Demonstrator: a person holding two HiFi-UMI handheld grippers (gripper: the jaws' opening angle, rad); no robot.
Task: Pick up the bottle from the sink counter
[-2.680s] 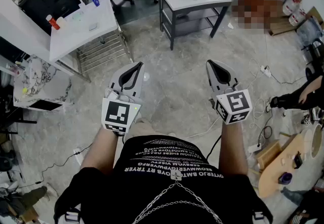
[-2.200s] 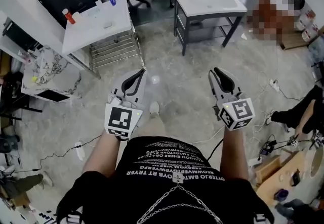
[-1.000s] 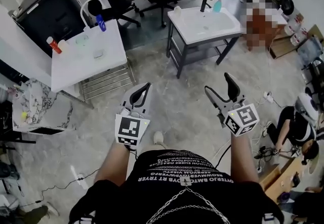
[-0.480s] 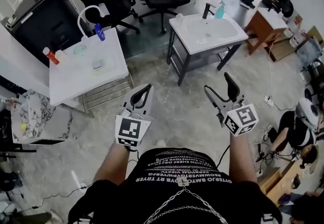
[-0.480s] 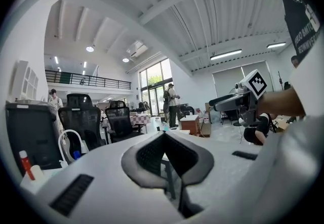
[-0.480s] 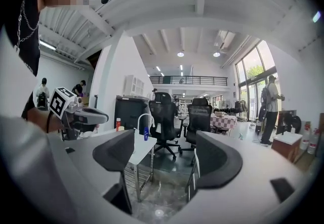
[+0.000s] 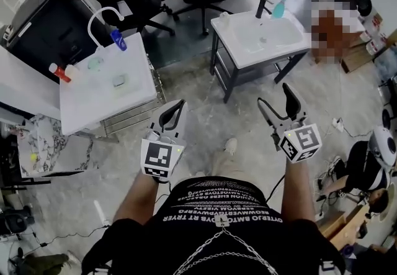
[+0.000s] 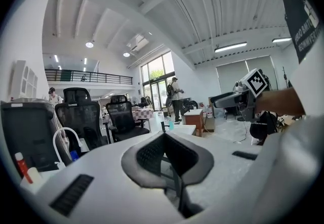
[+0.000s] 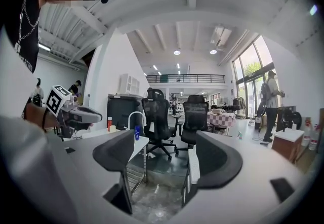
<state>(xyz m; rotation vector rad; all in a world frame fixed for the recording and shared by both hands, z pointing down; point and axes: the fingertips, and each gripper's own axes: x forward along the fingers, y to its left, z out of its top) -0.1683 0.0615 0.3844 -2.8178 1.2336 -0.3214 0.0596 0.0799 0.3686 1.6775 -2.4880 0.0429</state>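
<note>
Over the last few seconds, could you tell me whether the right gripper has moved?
Yes. The right gripper has come forward, nearer the white sink counter, and its jaws, earlier together, now stand apart.

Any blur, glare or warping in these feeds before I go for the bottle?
Head view: sharp, evenly lit, edges bowed; small teal bottle clear. Left gripper view: heavy fisheye, black corners, left gripper close-up soft. Right gripper view: same fisheye, bright windows at right.

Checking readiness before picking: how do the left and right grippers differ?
The left gripper has fingers meeting at the tips; the right gripper has them wide apart. The left gripper view centres the sink counter; the right gripper view frames an office chair and floor. Both hold nothing.
</note>
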